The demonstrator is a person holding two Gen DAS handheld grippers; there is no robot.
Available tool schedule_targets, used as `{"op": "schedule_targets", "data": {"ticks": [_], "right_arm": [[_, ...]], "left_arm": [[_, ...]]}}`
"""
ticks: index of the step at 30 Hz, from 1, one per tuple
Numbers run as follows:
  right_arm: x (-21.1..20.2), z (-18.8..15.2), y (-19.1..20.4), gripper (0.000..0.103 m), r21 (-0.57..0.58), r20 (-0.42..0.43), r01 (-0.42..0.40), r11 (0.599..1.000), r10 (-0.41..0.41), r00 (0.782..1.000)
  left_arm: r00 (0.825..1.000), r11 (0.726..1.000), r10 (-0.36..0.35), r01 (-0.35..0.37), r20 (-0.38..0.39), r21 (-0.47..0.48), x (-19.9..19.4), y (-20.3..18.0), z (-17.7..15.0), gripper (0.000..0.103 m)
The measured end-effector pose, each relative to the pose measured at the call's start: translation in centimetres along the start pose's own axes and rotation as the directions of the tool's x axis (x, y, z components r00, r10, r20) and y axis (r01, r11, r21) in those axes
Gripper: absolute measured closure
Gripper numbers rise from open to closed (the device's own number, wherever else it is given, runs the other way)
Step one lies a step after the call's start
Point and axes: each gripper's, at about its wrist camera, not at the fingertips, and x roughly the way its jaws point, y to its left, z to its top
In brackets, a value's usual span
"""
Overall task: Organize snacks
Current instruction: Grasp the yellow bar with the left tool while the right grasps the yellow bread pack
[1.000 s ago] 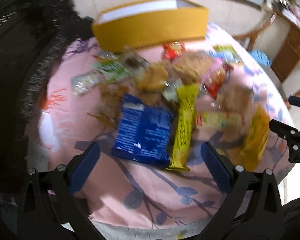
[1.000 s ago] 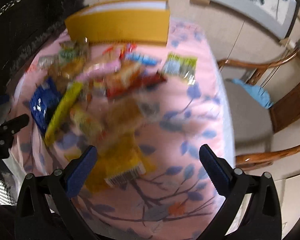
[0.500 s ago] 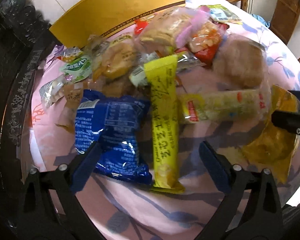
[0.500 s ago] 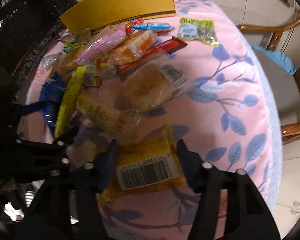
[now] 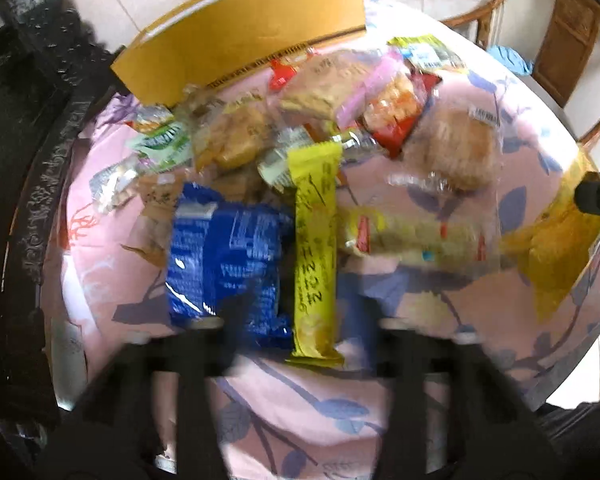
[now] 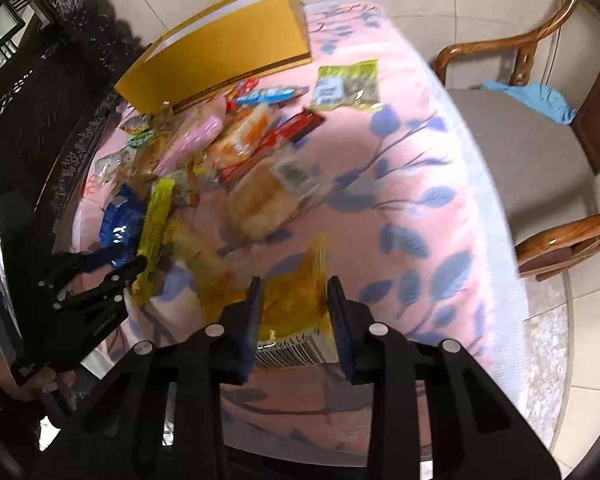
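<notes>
Right claw [image 6: 294,282] narrow and clamped on the yellow packet [image 6: 288,312], pads pressed to both sides, barcode end nearest the camera, at the near edge of the pink floral cloth [image 6: 400,184]. Jaws just been closing, with the packet between them. Probably lifted a little off the cloth, though blur leaves that unsure. Long axis of the packet runs near to far, in line with the fingers.

Yellow box [image 6: 220,56] stands at the far left of the table, beyond the heap of snacks; likely carry goes far and left, over the pile. Right hand holds the load.

Left claw [image 5: 298,304] hangs wide over the yellow bar [image 5: 314,240], which lies near-to-far beside the blue packet [image 5: 220,256]; jaws just been closing slightly, gripping nothing.

A second ago the right jaws stood wide above the same packet, untouched; left claw sat farther back from the bar.
</notes>
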Motion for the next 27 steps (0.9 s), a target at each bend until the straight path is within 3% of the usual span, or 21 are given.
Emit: {"op": "schedule_targets", "data": {"ticks": [1, 3, 5, 7, 9, 10, 11, 13, 14, 16, 18, 20, 21, 23, 24, 25, 26, 27], "right_arm": [[0.0, 0.2, -0.4, 0.070, 0.005, 0.001, -0.002, 1.000, 0.002, 1.000], [0.2, 0.1, -1.5, 0.071, 0.030, 0.000, -0.014, 0.999, 0.014, 1.000], [0.4, 0.0, -2.4, 0.072, 0.057, -0.005, -0.026, 0.998, 0.027, 1.000], [0.4, -0.2, -3.0, 0.072, 0.060, -0.008, -0.027, 0.998, 0.028, 1.000], [0.7, -0.3, -3.4, 0.070, 0.038, -0.023, -0.008, 0.999, 0.009, 1.000], [0.8, -0.5, -3.4, 0.065, 0.025, -0.032, 0.000, 1.000, 0.001, 0.999], [0.8, -0.5, -3.5, 0.048, -0.003, -0.039, 0.016, 1.000, -0.016, 0.999], [0.4, -0.4, -3.0, 0.020, -0.139, -0.022, 0.087, 0.987, -0.091, 0.996], [0.0, -0.4, -2.5, 0.014, -0.245, -0.005, 0.108, 0.964, -0.113, 0.994], [-0.8, -0.7, -1.1, 0.008, -0.465, 0.007, 0.103, 0.879, -0.113, 0.994], [-1.0, -1.3, 0.8, 0.007, -0.692, 0.002, 0.055, 0.720, -0.075, 0.997], [-0.3, -1.8, 2.2, 0.007, -0.817, -0.049, -0.017, 0.576, -0.040, 0.998], [0.7, -2.1, 3.0, 0.007, -0.879, -0.084, -0.054, 0.474, -0.042, 0.996], [2.5, -2.4, 4.0, 0.007, -0.933, -0.144, -0.114, 0.342, -0.064, 0.988], [3.3, -2.4, 4.1, 0.007, -0.943, -0.171, -0.140, 0.301, -0.078, 0.982], [4.4, -2.4, 4.2, 0.007, -0.950, -0.195, -0.163, 0.265, -0.100, 0.976], [5.1, -2.3, 4.2, 0.009, -0.951, -0.206, -0.173, 0.257, -0.109, 0.972], [5.4, -2.0, 4.1, 0.016, -0.947, -0.208, -0.172, 0.270, -0.109, 0.972]], "left_arm": [[0.999, 0.999, 0.037, -0.037, 0.018, -0.005, 0.0, -0.1, 0.1, 0.004], [0.999, 0.999, 0.047, -0.048, 0.025, 0.014, 0.6, -0.5, 0.4, 0.004], [0.999, 0.998, 0.030, -0.028, -0.026, 0.053, 1.8, -1.5, 0.7, 0.006], [1.000, 0.997, -0.020, 0.020, 0.002, 0.072, 1.9, -2.3, 0.7, 0.026], [0.998, 0.991, 0.063, -0.061, -0.015, 0.119, 2.8, -3.4, 0.6, 0.039], [0.997, 0.987, 0.074, -0.075, 0.013, 0.141, 2.9, -3.9, 0.7, 0.045], [0.997, 0.983, 0.077, -0.080, 0.024, 0.163, 2.9, -4.1, 0.7, 0.046], [0.994, 0.978, 0.109, -0.111, 0.022, 0.178, 2.8, -4.2, 0.8, 0.065], [0.994, 0.977, 0.109, -0.111, 0.020, 0.180, 2.6, -4.1, 0.8, 0.069], [0.999, 0.989, 0.049, -0.050, 0.011, 0.139, 1.7, -3.2, 1.1, 0.070], [1.000, 0.998, -0.031, 0.031, 0.000, 0.048, 1.2, -1.9, 1.1, 0.070], [0.998, 0.999, -0.048, 0.048, -0.037, 0.008, 1.9, -1.5, 1.0, 0.070], [0.998, 0.999, -0.038, 0.038, -0.046, 0.005, 2.2, -1.5, 0.9, 0.068], [0.999, 1.000, -0.024, 0.024, -0.037, 0.001, 2.4, -1.8, 0.7, 0.030], [0.999, 1.000, -0.020, 0.020, -0.037, -0.002, 2.7, -2.1, 0.7, 0.002], [0.999, 1.000, 0.009, -0.009, -0.034, -0.003, 2.9, -2.4, 0.8, 0.002], [0.998, 0.999, 0.048, -0.047, -0.044, 0.009, 3.8, -2.2, 1.2, 0.002], [0.999, 0.999, 0.042, -0.042, -0.032, 0.012, 4.0, -2.1, 1.4, 0.004]]}}
